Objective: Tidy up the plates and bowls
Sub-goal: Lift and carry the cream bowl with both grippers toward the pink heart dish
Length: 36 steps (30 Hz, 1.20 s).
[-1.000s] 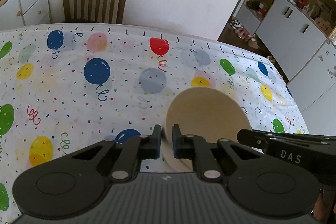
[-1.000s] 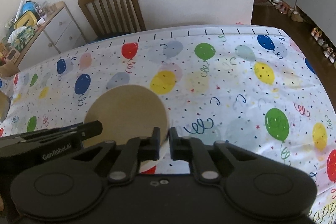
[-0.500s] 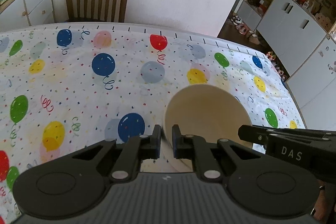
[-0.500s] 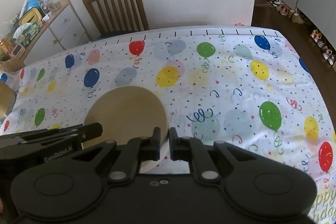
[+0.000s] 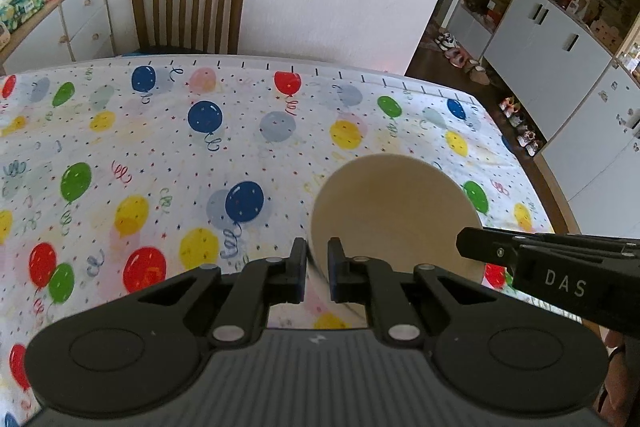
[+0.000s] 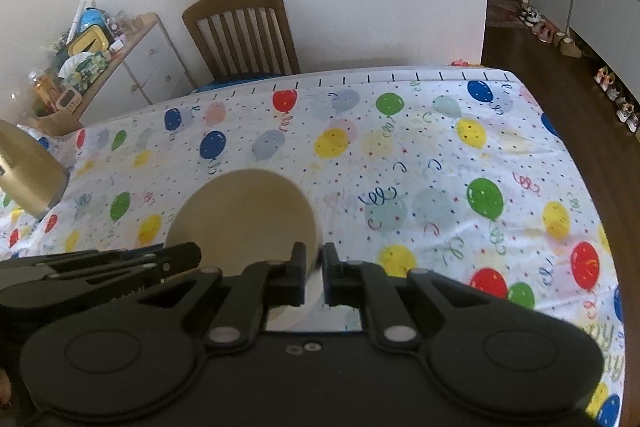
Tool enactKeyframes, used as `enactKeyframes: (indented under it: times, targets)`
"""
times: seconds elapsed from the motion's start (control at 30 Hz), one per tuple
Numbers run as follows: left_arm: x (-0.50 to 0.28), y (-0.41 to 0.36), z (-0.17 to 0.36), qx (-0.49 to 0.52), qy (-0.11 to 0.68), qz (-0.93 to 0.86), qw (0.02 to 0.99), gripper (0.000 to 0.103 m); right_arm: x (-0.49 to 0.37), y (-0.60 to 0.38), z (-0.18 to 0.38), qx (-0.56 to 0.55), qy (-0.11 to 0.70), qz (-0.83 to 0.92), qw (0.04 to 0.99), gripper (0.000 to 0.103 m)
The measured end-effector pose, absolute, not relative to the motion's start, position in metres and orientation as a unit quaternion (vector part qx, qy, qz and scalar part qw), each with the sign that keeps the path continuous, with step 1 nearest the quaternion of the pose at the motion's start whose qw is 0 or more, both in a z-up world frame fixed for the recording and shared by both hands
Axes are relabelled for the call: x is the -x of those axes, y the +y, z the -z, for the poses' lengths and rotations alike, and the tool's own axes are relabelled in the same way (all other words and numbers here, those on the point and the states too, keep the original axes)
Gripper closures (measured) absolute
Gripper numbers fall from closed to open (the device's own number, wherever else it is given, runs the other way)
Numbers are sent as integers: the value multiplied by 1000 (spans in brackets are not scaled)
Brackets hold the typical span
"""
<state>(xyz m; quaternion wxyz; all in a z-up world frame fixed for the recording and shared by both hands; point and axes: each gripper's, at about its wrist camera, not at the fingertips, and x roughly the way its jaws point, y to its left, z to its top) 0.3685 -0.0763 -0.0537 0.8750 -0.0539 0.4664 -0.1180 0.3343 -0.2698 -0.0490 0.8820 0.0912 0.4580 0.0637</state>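
A cream bowl hangs above the balloon-print tablecloth, held from both sides. My left gripper is shut on its left rim. My right gripper is shut on its right rim; the bowl shows its hollow inside in the right wrist view. The right gripper's body reaches in from the right in the left wrist view. The left gripper's body reaches in from the left in the right wrist view.
A gold-coloured vessel stands on the table's left side. A wooden chair stands behind the far edge. A drawer unit with clutter is at the back left. Grey cabinets and shoes line the floor at right.
Both grippers have risen and drawn back with the bowl. More of the table shows, and the gold vessel has come into the right wrist view.
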Motion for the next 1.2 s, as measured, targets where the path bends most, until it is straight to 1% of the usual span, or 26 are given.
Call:
enactKeyframes:
  times: [0.37, 0.77, 1.2]
  targets:
    - [-302, -87, 29, 49, 464, 101, 879, 93, -272, -276, 26, -75, 449, -79, 887, 96]
    - [-230, -78, 10, 66, 460, 71, 882, 93, -210, -272, 7, -71, 436, -118, 889, 96]
    - [-174, -47, 9, 80, 467, 23, 880, 93, -166, -239, 10, -47, 440, -168, 881, 96]
